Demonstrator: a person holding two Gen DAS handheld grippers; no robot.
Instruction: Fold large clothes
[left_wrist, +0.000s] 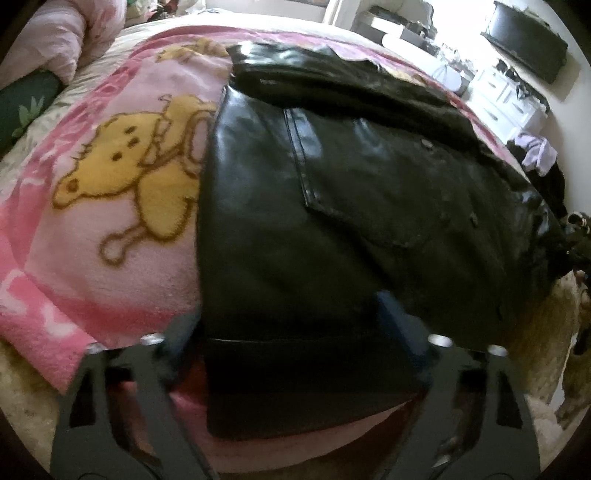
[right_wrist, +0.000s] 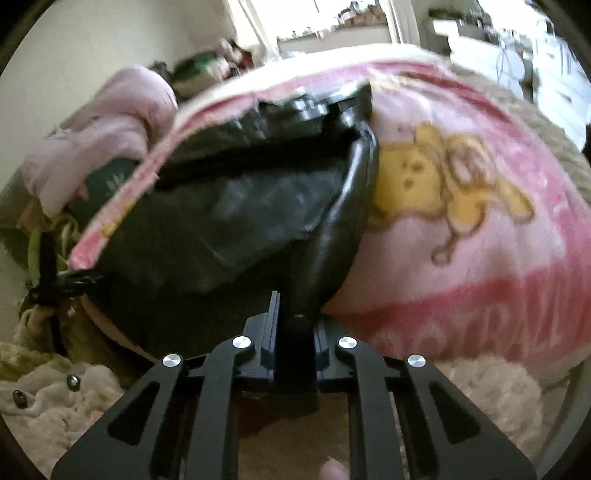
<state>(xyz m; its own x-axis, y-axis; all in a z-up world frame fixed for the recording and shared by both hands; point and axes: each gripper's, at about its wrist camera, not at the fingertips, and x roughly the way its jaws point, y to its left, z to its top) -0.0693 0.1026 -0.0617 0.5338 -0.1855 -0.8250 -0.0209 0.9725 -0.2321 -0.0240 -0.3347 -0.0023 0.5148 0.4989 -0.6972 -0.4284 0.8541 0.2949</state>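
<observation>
Right wrist view showed the right claw (right_wrist: 295, 314) clamped on the black jacket (right_wrist: 229, 206) hem, the left claw (left_wrist: 291, 325) part-open astride it, needing closure before folding.

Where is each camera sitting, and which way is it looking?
Left wrist: sits on the left gripper, looking down along its fingers at the black jacket; the fingers straddle its near hem.
Right wrist: sits on the right gripper, looking down at the jacket's edge pinched between its fingers; a fingertip shows at the bottom.
Both show the jacket and the pink bear blanket underneath.
</observation>
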